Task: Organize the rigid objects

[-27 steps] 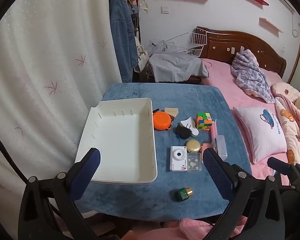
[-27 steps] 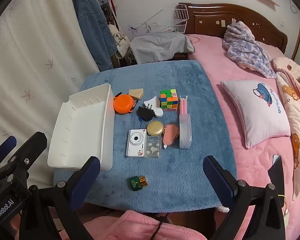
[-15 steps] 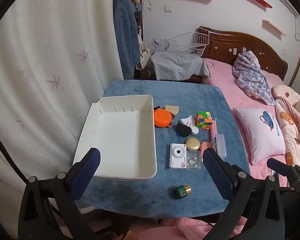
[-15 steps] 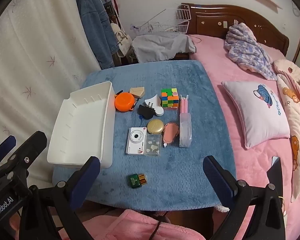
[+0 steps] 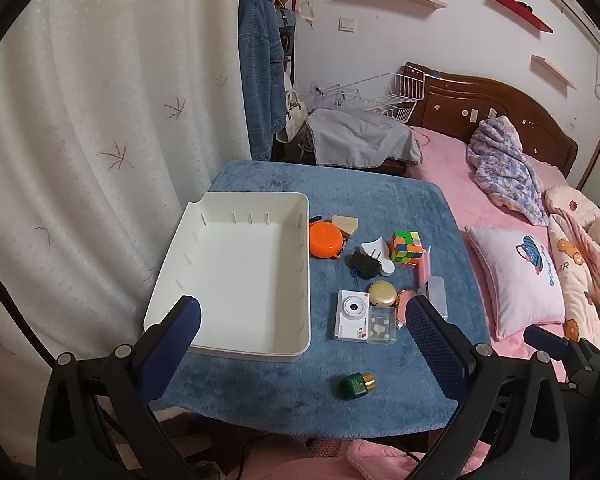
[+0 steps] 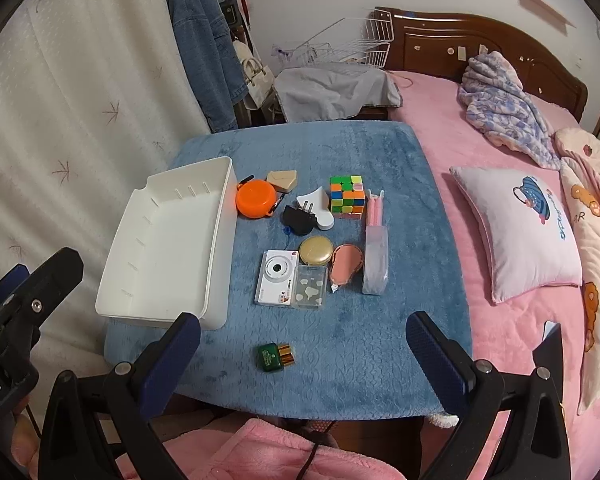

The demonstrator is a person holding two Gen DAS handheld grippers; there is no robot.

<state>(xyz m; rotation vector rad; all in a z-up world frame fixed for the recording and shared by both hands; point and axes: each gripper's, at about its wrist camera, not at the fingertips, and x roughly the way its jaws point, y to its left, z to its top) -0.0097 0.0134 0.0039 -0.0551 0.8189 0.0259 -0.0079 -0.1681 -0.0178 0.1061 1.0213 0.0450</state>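
Green bottle (image 6: 275, 356) betw. tips of right claw (image 6: 303, 334), wide open, empty.

Tray (image 6: 220, 240) on table's (image 6: 380, 152) left half; right of it a cluster: cube (image 6: 347, 196) at back, camera (image 6: 277, 277) in front, small bottle (image 6: 275, 356) alone near front edge; bed (image 6: 480, 152) right of table.
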